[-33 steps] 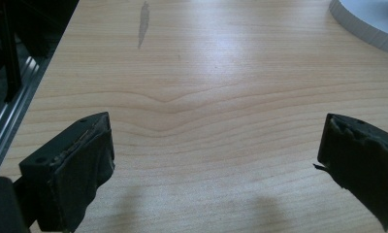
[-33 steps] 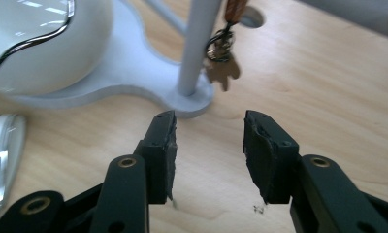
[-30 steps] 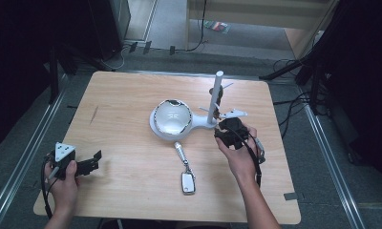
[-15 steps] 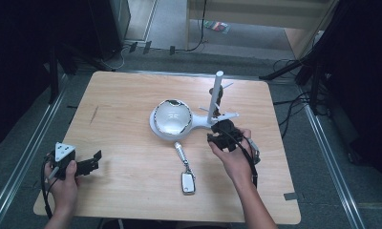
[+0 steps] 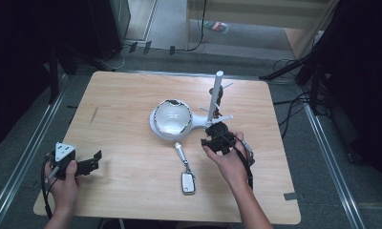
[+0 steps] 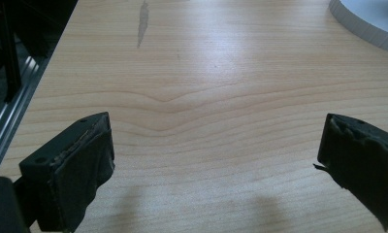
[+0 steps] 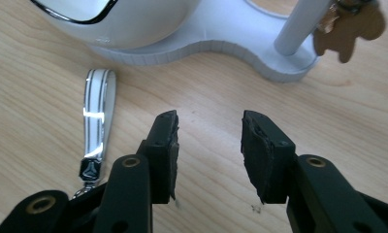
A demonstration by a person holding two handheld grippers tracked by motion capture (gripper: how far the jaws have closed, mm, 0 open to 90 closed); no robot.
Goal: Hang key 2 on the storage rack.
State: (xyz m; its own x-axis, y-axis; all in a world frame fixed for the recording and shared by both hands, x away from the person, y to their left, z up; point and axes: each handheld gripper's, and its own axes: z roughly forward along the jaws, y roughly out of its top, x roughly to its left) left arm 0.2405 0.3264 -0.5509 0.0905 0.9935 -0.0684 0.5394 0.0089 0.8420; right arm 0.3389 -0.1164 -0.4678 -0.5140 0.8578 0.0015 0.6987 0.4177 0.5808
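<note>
Right gripper fingers partly apart, empty, above table

The bench is showing pale wood grain with one darker streak. The stand is showing white with a ribbed edge and a black-rimmed dome. The key strap is showing white with dark stripes. The tag is showing tan. The tongs are showing matte black.
</note>
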